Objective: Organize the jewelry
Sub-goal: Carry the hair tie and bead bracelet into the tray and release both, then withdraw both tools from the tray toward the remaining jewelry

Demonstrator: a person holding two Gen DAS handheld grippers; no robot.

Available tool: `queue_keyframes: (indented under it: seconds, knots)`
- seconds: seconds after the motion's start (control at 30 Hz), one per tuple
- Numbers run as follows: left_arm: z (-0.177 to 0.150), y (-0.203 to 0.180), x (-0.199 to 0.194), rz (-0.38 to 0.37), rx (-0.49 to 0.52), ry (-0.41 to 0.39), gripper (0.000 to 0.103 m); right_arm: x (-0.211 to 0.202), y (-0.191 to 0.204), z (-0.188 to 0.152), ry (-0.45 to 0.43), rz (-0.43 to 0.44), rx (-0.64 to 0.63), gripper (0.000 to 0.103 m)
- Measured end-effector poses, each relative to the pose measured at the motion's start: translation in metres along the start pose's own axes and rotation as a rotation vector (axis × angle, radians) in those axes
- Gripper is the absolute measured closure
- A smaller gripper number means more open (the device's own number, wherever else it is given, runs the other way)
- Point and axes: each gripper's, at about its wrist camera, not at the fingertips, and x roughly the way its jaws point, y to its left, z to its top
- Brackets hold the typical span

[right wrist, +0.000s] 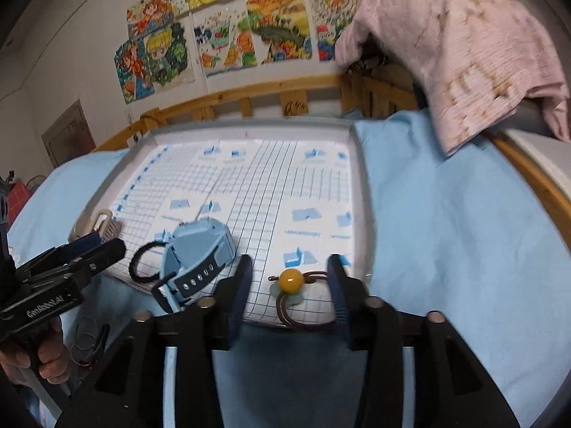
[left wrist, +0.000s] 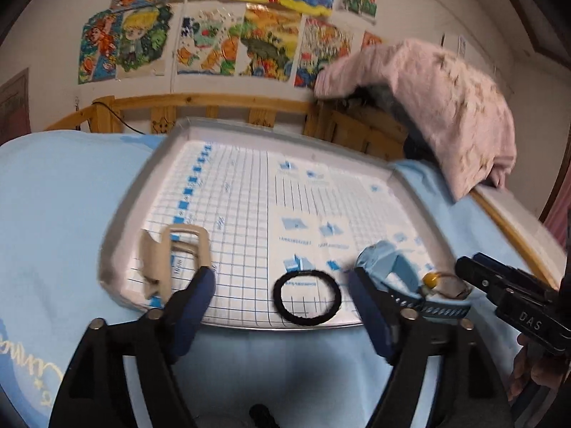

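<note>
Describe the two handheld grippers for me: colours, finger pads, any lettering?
Both are black plastic with dark blue ribbed pads on two fingers and round silver pivot pins. The left gripper carries white "GenRobot.AI" lettering on its side; the right gripper shows "DAS". No cables or sleeves visible.

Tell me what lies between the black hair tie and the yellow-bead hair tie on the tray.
The light blue watch lies between the black hair tie and the yellow-bead hair tie, shown in the right wrist view.

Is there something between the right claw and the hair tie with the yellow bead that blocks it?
Nothing visible does. The hair tie with the yellow bead lies on the tray directly between the fingers of the open right claw. The blue watch sits beside it toward the left claw, outside the gap.
</note>
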Motion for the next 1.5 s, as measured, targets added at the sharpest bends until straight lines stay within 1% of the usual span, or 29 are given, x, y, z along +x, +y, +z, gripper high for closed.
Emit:
queue_keyframes:
  seconds: [0.03, 0.07, 0.1, 0.13, 0.17, 0.2, 0.23, 0.37, 0.4, 0.47, 0.57, 0.73, 0.9, 1.07, 1.17, 1.3, 1.4, 1.5]
  knots:
    - [0.001, 0.002, -0.008, 0.0, -0.012, -0.026, 0.012, -0.012, 0.0, 0.0, -0.036, 0.002, 0.01, 0.055]
    - [0.001, 0.004, -0.018, 0.002, -0.024, -0.057, 0.009, -0.023, 0.0, 0.001, -0.071, 0.004, 0.016, 0.052]
    - [0.002, 0.006, -0.026, 0.004, -0.034, -0.081, 0.003, -0.034, 0.001, 0.001, -0.106, 0.006, 0.016, 0.045]
    - [0.002, 0.008, -0.039, 0.009, -0.045, -0.116, 0.0, -0.043, 0.0, 0.002, -0.129, 0.007, 0.014, 0.038]
    - [0.002, 0.009, -0.046, 0.014, -0.049, -0.138, 0.0, -0.059, 0.005, 0.0, -0.178, 0.008, 0.009, 0.035]
    - [0.002, 0.01, -0.061, 0.025, -0.049, -0.175, 0.0, -0.071, 0.009, -0.001, -0.212, 0.012, 0.002, 0.028]
    - [0.002, 0.01, -0.069, 0.029, -0.046, -0.192, 0.0, -0.082, 0.013, -0.002, -0.242, 0.017, -0.006, 0.024]
    - [-0.002, 0.01, -0.105, 0.058, -0.019, -0.247, 0.0, -0.125, 0.03, -0.012, -0.329, 0.03, -0.025, 0.014]
    - [-0.006, 0.01, -0.119, 0.065, -0.004, -0.272, 0.0, -0.135, 0.034, -0.015, -0.343, 0.034, -0.029, 0.012]
    - [-0.013, 0.01, -0.139, 0.071, 0.019, -0.298, 0.0, -0.152, 0.042, -0.022, -0.359, 0.048, -0.035, 0.011]
    - [-0.028, 0.013, -0.167, 0.068, 0.041, -0.316, 0.0, -0.174, 0.053, -0.037, -0.367, 0.069, -0.041, 0.011]
    - [-0.055, 0.023, -0.199, 0.049, 0.041, -0.291, 0.0, -0.204, 0.069, -0.068, -0.358, 0.094, -0.066, 0.011]
    - [-0.085, 0.033, -0.229, 0.05, 0.061, -0.289, 0.0, -0.226, 0.08, -0.1, -0.338, 0.106, -0.097, 0.011]
    - [-0.116, 0.048, -0.247, 0.063, 0.06, -0.252, 0.0, -0.241, 0.089, -0.129, -0.296, 0.119, -0.104, 0.011]
    - [-0.13, 0.056, -0.254, 0.083, 0.065, -0.239, 0.0, -0.245, 0.094, -0.143, -0.274, 0.129, -0.117, 0.011]
    - [-0.143, 0.064, -0.261, 0.092, 0.062, -0.224, 0.0, -0.248, 0.101, -0.161, -0.265, 0.138, -0.129, 0.011]
    - [-0.152, 0.065, -0.265, 0.11, 0.077, -0.223, 0.0, -0.245, 0.104, -0.169, -0.249, 0.14, -0.134, 0.011]
    - [-0.156, 0.066, -0.266, 0.114, 0.07, -0.217, 0.0, -0.241, 0.107, -0.169, -0.239, 0.146, -0.137, 0.011]
